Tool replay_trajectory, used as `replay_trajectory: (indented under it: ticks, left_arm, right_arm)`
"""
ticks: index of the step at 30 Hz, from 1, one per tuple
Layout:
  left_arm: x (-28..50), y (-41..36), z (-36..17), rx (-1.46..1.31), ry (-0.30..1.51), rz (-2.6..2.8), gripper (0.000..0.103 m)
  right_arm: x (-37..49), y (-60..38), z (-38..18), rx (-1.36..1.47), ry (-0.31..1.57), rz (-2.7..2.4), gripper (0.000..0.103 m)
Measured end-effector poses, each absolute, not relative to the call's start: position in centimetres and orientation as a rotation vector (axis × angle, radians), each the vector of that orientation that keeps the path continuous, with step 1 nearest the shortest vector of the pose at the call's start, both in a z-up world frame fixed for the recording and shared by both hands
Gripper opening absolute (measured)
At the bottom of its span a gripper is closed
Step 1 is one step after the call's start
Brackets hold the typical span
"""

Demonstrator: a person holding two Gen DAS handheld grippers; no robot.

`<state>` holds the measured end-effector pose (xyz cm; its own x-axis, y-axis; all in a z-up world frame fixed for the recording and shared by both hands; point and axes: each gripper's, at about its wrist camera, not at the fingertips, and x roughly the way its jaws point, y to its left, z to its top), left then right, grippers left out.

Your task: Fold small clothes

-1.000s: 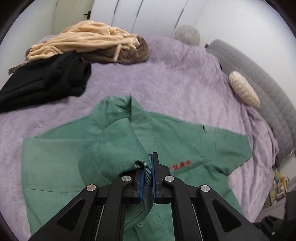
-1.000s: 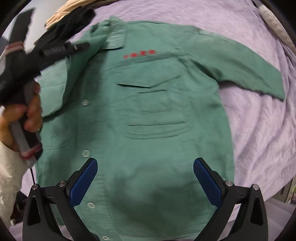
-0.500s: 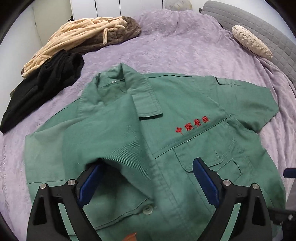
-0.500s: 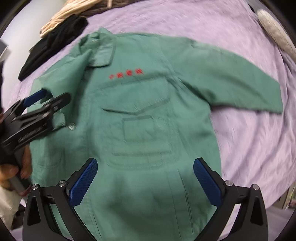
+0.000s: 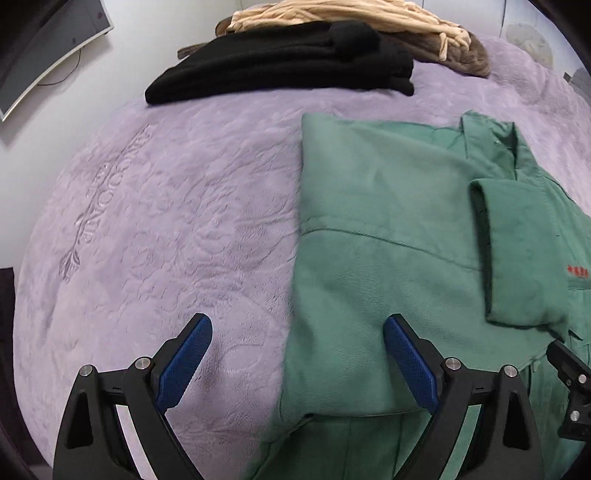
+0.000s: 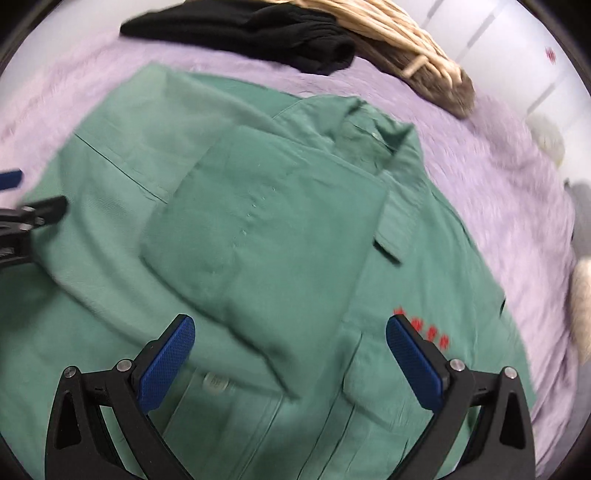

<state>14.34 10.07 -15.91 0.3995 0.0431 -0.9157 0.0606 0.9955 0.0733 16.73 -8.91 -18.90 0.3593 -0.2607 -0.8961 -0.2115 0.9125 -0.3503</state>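
Note:
A green button shirt [image 5: 388, 236] [image 6: 277, 229] with red stitched characters [image 6: 424, 328] lies on the purple blanket, its left sleeve folded in across the chest. My left gripper [image 5: 297, 349] hangs open over the shirt's folded left edge, one blue pad above the blanket and one above the cloth, nothing between them. My right gripper [image 6: 290, 352] stands open above the shirt's front, near the folded sleeve and a button [image 6: 212, 382]. Part of the left gripper shows at the left edge of the right wrist view, and the right one at the lower right of the left wrist view.
The purple blanket [image 5: 166, 229] covers the bed. A folded black garment [image 5: 280, 62] and a beige and brown pile [image 5: 369, 14] lie at the far side. A curved monitor [image 5: 44, 48] hangs on the wall at left. Pale cushions [image 6: 583, 291] sit at the right.
My left gripper let go of the sleeve it was shut on, opened wide and swung left to the shirt's folded edge. The sleeve now rests across the chest. My right gripper swung toward the collar.

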Motion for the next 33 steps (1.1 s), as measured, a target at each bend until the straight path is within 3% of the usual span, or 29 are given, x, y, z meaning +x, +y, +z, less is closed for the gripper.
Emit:
replay_trajectory:
  ticks: [1, 2, 3, 5, 8, 11, 12, 22, 26, 33]
  left_arm:
    - [14.4, 10.3, -16.6, 0.087, 1.172, -0.007, 0.095]
    - [14.5, 10.5, -17.2, 0.076, 1.179, -0.007, 0.095]
    - [14.5, 10.6, -17.7, 0.070, 1.179, -0.011, 0.095]
    - [14.6, 10.6, -18.2, 0.065, 1.180, -0.016, 0.095]
    - [14.7, 10.5, -18.3, 0.077, 1.174, -0.026, 0.095]
    - [14.8, 10.6, -18.3, 0.079, 1.177, -0.053, 0.095]
    - [14.8, 10.7, -18.2, 0.081, 1.178, -0.061, 0.095]
    - [16.0, 10.6, -18.2, 0.118, 1.198, -0.136, 0.095]
    - [17.1, 11.8, -17.0, 0.066, 1.219, -0.135, 0.095]
    - [24.7, 12.8, -16.1, -0.045, 1.233, -0.206, 0.095]
  right_arm:
    - [16.8, -8.9, -19.2, -0.481, 1.201, -0.043, 0.101]
    - [17.1, -9.2, -19.3, -0.500, 1.174, -0.054, 0.092]
    - [17.0, -9.9, -19.0, -0.502, 1.150, -0.073, 0.070]
    - [17.4, -12.3, -17.8, -0.428, 1.124, -0.171, 0.036]
    - [16.7, -19.7, -16.0, 0.030, 1.122, -0.256, 0.040]
    - [14.3, -26.8, -16.6, 0.540, 1.081, -0.293, 0.079]
    - [13.5, -28.2, -17.1, 0.661, 1.066, -0.292, 0.080]
    - [7.7, -32.0, -20.3, 1.411, 0.847, -0.291, 0.082]
    - [7.0, -28.6, -19.4, 1.381, 0.945, -0.165, 0.083]
    - [10.7, -12.2, -20.8, 1.332, 1.126, 0.219, 0.083]
